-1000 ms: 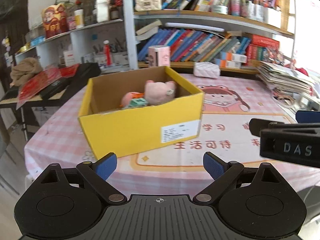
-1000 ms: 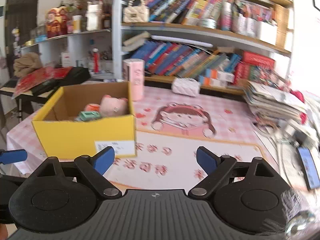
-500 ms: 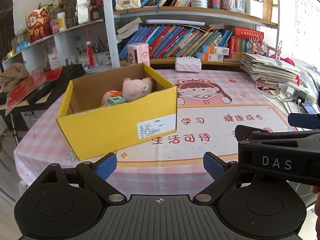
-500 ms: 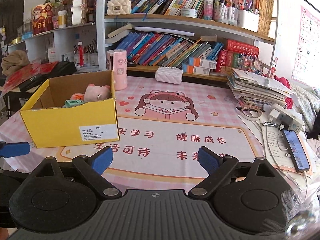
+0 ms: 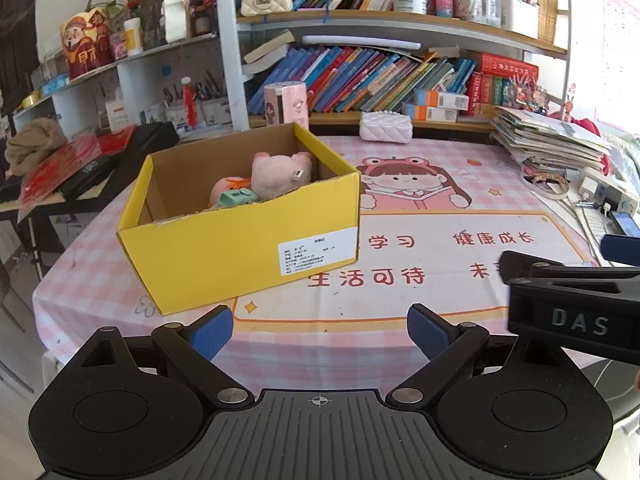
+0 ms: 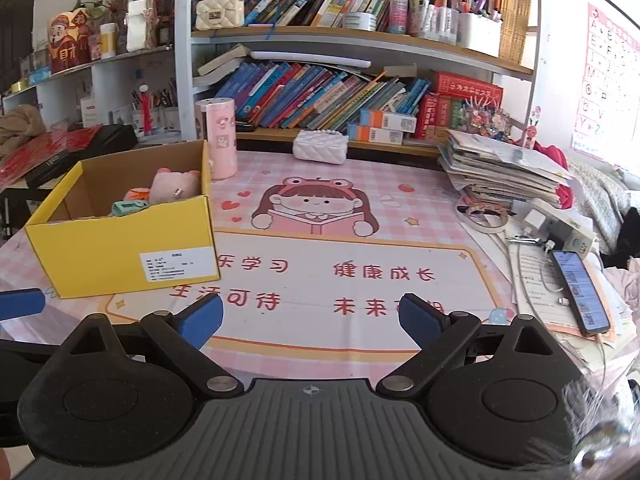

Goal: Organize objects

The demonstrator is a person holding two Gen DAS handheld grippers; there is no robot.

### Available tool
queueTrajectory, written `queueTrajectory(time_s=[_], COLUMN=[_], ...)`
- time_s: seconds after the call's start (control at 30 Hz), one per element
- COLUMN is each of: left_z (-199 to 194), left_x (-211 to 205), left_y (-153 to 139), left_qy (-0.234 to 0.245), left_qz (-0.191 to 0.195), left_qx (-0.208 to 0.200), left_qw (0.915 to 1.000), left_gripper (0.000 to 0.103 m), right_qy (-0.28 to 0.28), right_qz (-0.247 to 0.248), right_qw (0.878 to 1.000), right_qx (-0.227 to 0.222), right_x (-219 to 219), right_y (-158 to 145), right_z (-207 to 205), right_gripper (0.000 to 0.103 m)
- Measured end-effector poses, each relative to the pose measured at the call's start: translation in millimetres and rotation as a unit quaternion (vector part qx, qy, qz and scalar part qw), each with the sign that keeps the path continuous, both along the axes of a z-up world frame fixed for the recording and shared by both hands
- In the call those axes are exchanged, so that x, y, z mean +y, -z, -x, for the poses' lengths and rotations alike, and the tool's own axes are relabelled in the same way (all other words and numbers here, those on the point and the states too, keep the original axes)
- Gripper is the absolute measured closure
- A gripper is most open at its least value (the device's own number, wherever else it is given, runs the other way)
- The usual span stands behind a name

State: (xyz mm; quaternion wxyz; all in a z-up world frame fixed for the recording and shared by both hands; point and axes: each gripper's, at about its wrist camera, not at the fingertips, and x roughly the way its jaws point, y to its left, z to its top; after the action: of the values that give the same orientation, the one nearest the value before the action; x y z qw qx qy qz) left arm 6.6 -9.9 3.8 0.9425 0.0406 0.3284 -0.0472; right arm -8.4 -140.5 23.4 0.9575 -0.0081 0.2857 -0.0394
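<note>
We hold left gripper (image 5: 320, 330) and right gripper (image 6: 310, 318) with jaws apart, both empty, near the table edge; yellow box (image 5: 240, 248) contains pink plush pig (image 5: 280, 174).

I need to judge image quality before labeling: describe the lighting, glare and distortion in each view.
Left wrist view: even daylight, window glare washing out the upper right, fisheye bending the bookshelf; yellow box sharp. Right wrist view: similar glare at right, a blurred smear in the bottom right corner, the phone screen readable as lit.
</note>
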Motion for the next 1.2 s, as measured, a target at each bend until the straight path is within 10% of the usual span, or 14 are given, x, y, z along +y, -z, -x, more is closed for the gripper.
queueTrajectory(time_s=[1.2], left_z=[-6], left_x=[8], left_y=[7], left_qy=[-0.052], left_qz=[-0.002], left_qx=[0.012], left_qw=[0.9986], left_gripper=[0.007], right_qy=[0.007], right_qz=[0.005], right_qw=[1.000], right_qx=[0.019], right_x=[2], right_y=[10], right_z=[-1], right_gripper=[0.007])
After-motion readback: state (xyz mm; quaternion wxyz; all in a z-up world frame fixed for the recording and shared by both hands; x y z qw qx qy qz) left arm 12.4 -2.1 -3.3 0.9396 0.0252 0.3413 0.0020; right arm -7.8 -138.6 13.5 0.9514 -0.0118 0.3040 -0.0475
